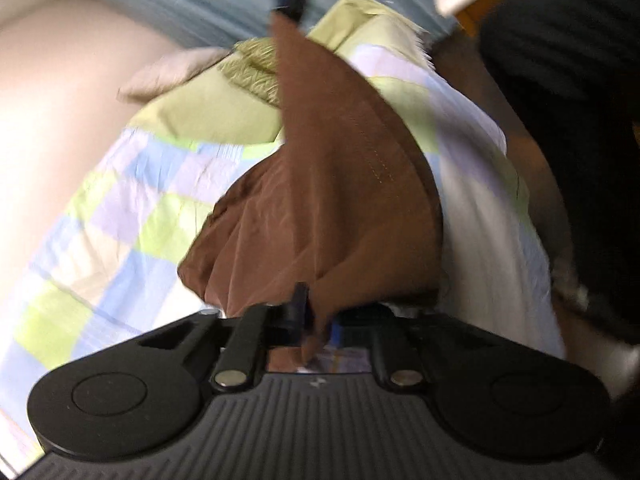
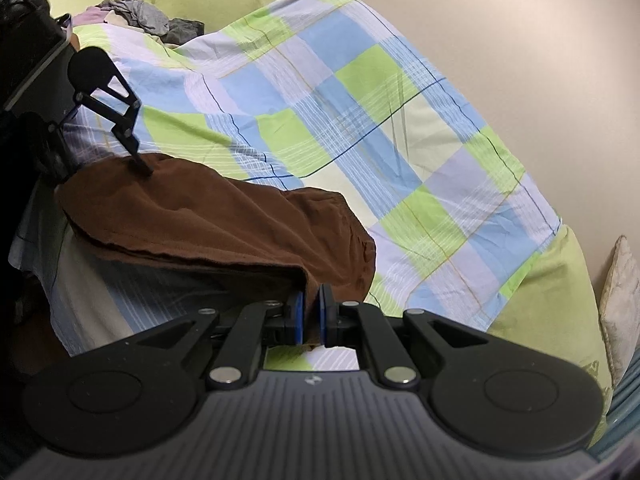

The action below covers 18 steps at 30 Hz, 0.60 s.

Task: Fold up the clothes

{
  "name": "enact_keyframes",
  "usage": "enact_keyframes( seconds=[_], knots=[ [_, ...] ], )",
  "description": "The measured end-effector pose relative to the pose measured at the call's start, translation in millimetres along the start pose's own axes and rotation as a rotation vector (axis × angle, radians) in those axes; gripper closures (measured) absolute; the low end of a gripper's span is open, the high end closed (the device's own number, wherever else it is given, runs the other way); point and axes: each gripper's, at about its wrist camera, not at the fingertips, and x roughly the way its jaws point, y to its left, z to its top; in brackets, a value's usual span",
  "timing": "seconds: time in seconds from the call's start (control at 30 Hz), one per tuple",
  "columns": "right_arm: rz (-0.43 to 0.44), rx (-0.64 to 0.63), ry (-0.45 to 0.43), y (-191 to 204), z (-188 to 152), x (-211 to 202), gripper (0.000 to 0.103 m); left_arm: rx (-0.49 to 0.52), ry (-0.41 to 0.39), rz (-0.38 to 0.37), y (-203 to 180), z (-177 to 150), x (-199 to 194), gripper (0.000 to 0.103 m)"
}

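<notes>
Right wrist view is showing both tools pinching the brown garment (image 2: 208, 216): right tool (image 2: 311, 316) gripping one corner, left tool (image 2: 145, 168) clamping the far edge, above the checked bedsheet (image 2: 360, 112).

Open checked bedsheet (image 2: 360, 120) right of the brown garment (image 2: 224, 224); clothes pile (image 2: 144, 16) apparently far behind.

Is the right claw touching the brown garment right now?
Touching. The right wrist view shows the right claw pinching a corner of the brown garment between its blue pads.
</notes>
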Motion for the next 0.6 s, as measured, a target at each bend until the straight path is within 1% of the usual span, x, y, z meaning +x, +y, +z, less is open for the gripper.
enact_keyframes(
  seconds=[0.07,0.13,0.17,0.23,0.3,0.33,0.4,0.47,0.5,0.57,0.6],
  knots=[
    [0.002,0.004,0.007,1,-2,-3,0.099,-0.055,0.002,-0.053,15,4,-17,0.101],
    [0.006,-0.015,0.018,5,-5,-10,0.099,-0.08,-0.003,-0.128,23,8,-31,0.101],
    [0.014,-0.014,0.02,7,-5,-17,0.099,-0.104,-0.009,-0.184,28,11,-40,0.101],
    [0.025,0.001,0.018,7,-3,-34,0.099,-0.149,-0.021,-0.247,38,14,-51,0.101],
    [0.026,-0.002,0.018,2,0,-39,0.099,-0.272,-0.038,-0.336,68,17,-55,0.101],
    [0.026,-0.003,0.018,0,1,-42,0.099,-0.311,-0.04,-0.353,81,17,-54,0.101],
    [0.028,-0.004,0.017,-7,5,-45,0.099,-0.45,-0.035,-0.395,119,10,-37,0.101],
    [0.033,0.008,0.018,-29,11,-25,0.099,-0.579,-0.012,-0.408,157,2,-16,0.1],
    [0.049,0.027,0.021,-41,15,-10,0.099,-0.639,0.003,-0.411,175,-4,-3,0.1],
    [0.084,0.065,0.029,-65,22,23,0.099,-0.736,0.035,-0.373,205,-18,26,0.1],
    [0.104,0.087,0.045,-76,23,46,0.099,-0.781,0.054,-0.353,219,-26,41,0.1]
  ],
)
